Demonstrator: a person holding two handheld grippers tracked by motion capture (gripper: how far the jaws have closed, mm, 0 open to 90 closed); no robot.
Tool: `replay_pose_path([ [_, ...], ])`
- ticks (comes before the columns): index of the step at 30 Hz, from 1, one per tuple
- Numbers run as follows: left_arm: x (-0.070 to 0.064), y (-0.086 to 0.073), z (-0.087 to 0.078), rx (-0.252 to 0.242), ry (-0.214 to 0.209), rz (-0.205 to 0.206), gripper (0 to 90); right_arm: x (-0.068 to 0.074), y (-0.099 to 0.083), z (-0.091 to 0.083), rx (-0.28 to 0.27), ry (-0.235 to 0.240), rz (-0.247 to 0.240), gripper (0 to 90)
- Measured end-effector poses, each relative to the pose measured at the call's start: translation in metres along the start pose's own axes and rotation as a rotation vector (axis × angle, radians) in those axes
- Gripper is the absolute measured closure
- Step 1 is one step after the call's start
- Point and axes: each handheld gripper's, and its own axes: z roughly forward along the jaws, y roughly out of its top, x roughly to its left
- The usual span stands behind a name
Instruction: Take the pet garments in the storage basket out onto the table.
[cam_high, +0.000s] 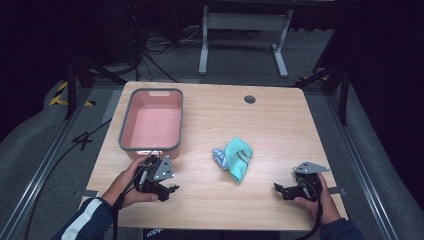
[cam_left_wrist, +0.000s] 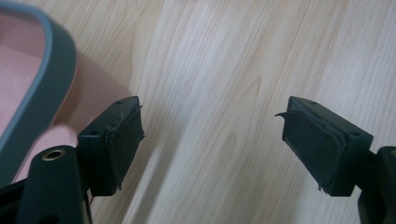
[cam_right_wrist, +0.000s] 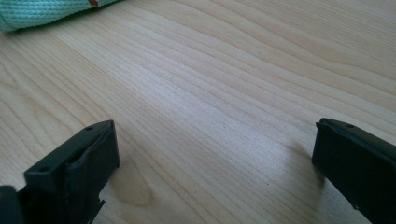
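A mint-green cloth item (cam_high: 239, 157) lies crumpled near the middle of the wooden table (cam_high: 215, 210), with a small white-and-blue patterned piece (cam_high: 219, 156) against its left side. Its green edge (cam_right_wrist: 42, 11) shows at the top left of the right gripper view. A pink tub with a grey rim (cam_high: 151, 120) stands at the table's left. My left gripper (cam_high: 169, 192) rests just in front of the tub, open and holding nothing (cam_left_wrist: 212, 140); the tub's rim (cam_left_wrist: 44, 88) is close on its left. My right gripper (cam_high: 280, 189) sits open over bare wood (cam_right_wrist: 212, 158), right of the cloth.
A round cable hole (cam_high: 249, 99) is set in the table's far side. Beyond the table stand a white desk frame (cam_high: 243, 30) and loose cables on grey floor. Bare wood lies between the two grippers.
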Motion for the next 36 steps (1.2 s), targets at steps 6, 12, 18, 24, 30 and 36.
replay_pose_path([
  [6, -0.001, -0.025, 0.005, 0.067, 0.026, 0.006, 19.7, 0.000, 0.000, 0.000, 0.000, 0.000, 0.000, 0.8],
  [12, 0.003, -0.048, 0.010, 0.072, 0.040, -0.041, 19.0, 0.000, 0.000, 0.000, 0.000, 0.000, 0.000, 0.8],
  [18, 0.006, -0.068, 0.010, 0.011, 0.048, -0.128, 18.4, 0.000, 0.000, 0.000, 0.000, 0.000, 0.001, 0.8],
  [24, 0.012, -0.094, 0.008, -0.079, -0.022, -0.281, 15.5, 0.000, 0.000, 0.000, 0.000, 0.000, 0.001, 0.8],
  [30, 0.014, -0.108, 0.010, -0.147, -0.045, -0.346, 14.1, 0.000, 0.000, 0.000, 0.000, 0.000, 0.001, 0.8],
  [36, 0.015, -0.108, 0.011, -0.146, -0.058, -0.346, 13.7, 0.000, 0.000, 0.000, 0.000, 0.002, -0.001, 0.8],
])
